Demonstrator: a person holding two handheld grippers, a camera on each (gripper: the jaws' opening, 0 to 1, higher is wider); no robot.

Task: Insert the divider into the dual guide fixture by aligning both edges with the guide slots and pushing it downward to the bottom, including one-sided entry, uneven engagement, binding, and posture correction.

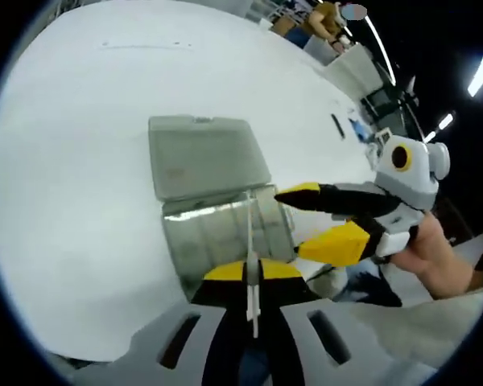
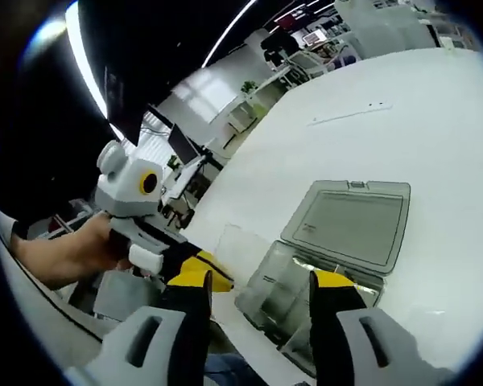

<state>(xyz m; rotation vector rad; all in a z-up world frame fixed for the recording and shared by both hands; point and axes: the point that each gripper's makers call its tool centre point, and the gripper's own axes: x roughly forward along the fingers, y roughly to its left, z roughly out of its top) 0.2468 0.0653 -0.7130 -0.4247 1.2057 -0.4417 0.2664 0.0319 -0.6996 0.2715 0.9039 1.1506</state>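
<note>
While the left gripper (image 1: 252, 277) pinches the thin clear divider (image 1: 249, 265) edge-on above the open clear fixture box (image 1: 225, 233) on the white table (image 1: 72, 201), the right gripper (image 2: 258, 293) hangs wide open, empty, beside it.

The dual guide fixture (image 1: 225, 233) sits on the desk (image 1: 72, 201) near its edge, its hinged lid (image 1: 205, 154) lying open flat on the desk behind it. In the left gripper view the divider (image 1: 251, 277) stands edge-on between the left gripper (image 1: 252, 277) jaws, just before the fixture. The right gripper (image 1: 326, 219) reaches in from that view's right (jaws parted), tips beside the fixture's side wall.
</note>
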